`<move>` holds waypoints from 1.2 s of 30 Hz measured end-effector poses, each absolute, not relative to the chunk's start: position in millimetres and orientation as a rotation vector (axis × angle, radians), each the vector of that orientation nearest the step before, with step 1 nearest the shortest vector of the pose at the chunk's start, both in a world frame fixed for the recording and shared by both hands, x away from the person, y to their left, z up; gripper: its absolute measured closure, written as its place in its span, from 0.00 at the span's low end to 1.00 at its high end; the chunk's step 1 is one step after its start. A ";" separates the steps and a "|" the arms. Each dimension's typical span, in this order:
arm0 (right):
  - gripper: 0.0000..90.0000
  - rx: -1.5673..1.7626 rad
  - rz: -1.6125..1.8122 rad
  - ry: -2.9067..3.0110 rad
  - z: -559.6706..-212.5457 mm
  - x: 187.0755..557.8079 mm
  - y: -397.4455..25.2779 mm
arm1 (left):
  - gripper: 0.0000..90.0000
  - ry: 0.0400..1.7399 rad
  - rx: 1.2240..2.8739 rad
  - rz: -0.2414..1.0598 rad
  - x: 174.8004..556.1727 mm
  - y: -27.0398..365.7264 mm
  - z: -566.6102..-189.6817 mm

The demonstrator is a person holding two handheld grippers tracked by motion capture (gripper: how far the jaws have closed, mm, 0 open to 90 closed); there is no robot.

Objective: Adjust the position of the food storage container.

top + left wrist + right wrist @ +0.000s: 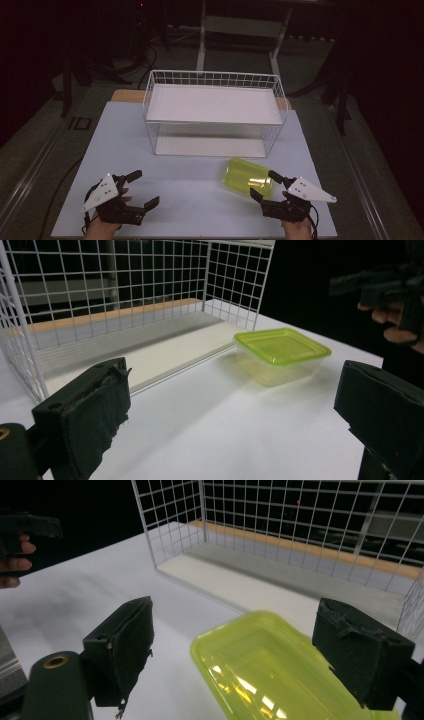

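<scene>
Right gripper (270,189): near the bench's front right corner, jaws spread wide on either side of the box, not touching it.
Translucent yellow-green lidded plastic box (247,178): on the white bench (190,200), just before the rack's front right corner.
Left gripper (143,189): front left, jaws apart, holding nothing.
White wire rack (215,117): along the rear edge.

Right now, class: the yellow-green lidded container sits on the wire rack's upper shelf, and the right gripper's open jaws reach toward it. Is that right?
Not quite. The container sits on the white table, in front of the wire rack, not on its upper shelf; the high view shows this. The right gripper does reach toward it with open jaws.
</scene>
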State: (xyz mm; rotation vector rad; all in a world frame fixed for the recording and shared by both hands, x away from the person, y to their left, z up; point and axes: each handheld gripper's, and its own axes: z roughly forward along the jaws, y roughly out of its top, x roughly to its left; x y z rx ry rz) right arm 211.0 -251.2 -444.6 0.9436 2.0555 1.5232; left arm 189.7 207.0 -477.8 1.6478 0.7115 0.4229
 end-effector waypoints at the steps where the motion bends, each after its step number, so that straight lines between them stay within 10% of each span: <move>1: 0.18 0.934 1.548 2.060 -443.4 211.3 -250.4 | 0.02 0.706 1.635 0.404 188.0 207.8 -476.4; 36: 0.13 0.852 1.542 2.038 -417.9 217.9 -238.6 | 0.02 0.789 1.601 0.444 184.8 229.7 -473.0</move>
